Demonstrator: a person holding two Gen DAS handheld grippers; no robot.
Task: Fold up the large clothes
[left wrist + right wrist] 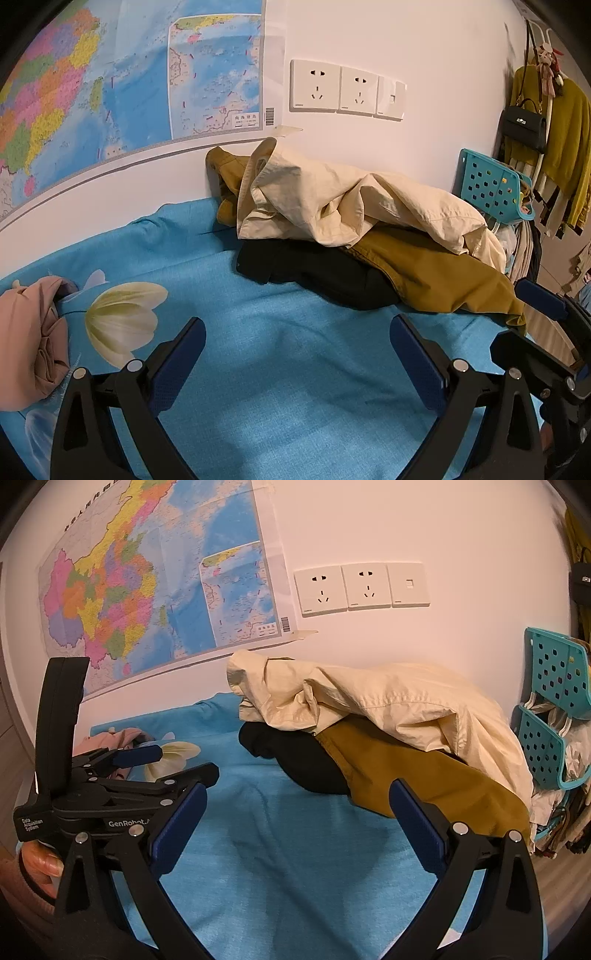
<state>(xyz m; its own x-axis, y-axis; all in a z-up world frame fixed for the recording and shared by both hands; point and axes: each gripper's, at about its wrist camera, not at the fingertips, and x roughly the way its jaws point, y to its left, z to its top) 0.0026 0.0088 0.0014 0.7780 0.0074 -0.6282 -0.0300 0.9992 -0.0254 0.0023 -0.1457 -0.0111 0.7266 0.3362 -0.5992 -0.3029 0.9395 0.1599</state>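
On the blue floral bedsheet (280, 354) by the map wall, the cream jacket (354, 199) tops an unfolded heap at the far right, so both left gripper (297, 354) and right gripper (299, 812), wide open and empty, must first pick one.

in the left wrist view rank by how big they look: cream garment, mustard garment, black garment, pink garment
1. cream garment, draped over the pile
2. mustard garment, partly covered
3. black garment and pink garment look about alike; the black one is partly buried, the pink one is nearer and cut by the frame edge, so they stay unranked.
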